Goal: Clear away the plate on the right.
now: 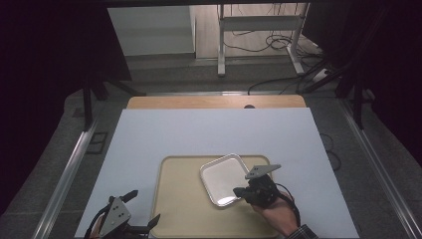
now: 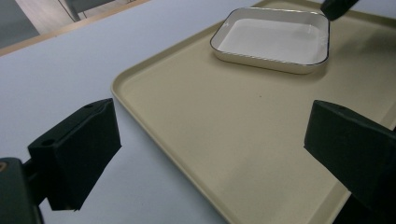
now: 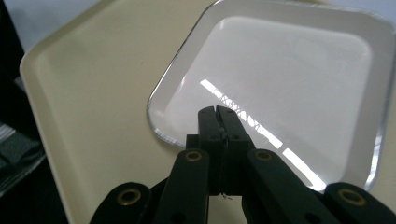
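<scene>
Covering the table, a pale blue-white sheet (image 1: 209,134); on it at 6 o'clock a beige rectangular plastic tray (image 1: 184,209). White square shallow plate (image 1: 221,179) lies flat at tray's 2 o'clock, corners turned diagonal. Right gripper (image 1: 242,191) clenched on plate's near rim. Left gripper (image 1: 142,209) spread wide, empty, straddling tray's 8 o'clock corner.

no readable text or labels anywhere

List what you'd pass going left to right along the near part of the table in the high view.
Left tongs → beige tray → white square plate → right tongs.
</scene>
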Demonstrator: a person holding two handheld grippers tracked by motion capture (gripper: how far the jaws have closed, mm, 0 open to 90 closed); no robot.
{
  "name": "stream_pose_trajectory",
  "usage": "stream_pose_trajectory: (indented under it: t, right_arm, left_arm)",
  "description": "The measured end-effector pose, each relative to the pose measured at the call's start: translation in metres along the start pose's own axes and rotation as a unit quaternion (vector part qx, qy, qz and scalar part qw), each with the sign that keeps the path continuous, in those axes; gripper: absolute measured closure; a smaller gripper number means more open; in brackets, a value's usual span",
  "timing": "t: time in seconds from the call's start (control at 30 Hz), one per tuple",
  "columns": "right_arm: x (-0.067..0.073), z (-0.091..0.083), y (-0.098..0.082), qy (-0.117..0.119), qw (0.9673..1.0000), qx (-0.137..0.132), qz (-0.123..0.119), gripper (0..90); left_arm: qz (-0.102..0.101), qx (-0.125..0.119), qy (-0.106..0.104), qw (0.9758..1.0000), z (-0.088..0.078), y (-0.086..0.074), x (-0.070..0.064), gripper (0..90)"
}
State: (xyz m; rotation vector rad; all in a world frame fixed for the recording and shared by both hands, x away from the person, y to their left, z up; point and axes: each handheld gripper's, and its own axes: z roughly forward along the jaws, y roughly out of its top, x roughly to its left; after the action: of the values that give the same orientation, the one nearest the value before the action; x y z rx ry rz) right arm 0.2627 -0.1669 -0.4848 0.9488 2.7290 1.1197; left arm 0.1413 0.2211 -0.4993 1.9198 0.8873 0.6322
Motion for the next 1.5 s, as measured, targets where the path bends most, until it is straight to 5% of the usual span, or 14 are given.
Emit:
stream_pose_trajectory:
  t: [0.33,1.0,1.5]
  right_arm:
    - [0.001,0.017,-0.011,0.012,0.9986,0.048,-0.019,89.3]
    - [0.009,0.041,0.006,0.044,0.9982,0.029,-0.03,89.2]
    - [0.015,0.054,0.016,0.037,0.9983,0.02,-0.04,88.9]
  left_arm:
    - [0.001,0.001,0.0,1.0,0.0,0.0,0.0,3.6]
    - [0.001,0.001,0.001,1.0,0.0,0.0,-0.001,3.6]
    - [0.0,0.001,0.001,1.0,0.0,0.0,0.0,3.6]
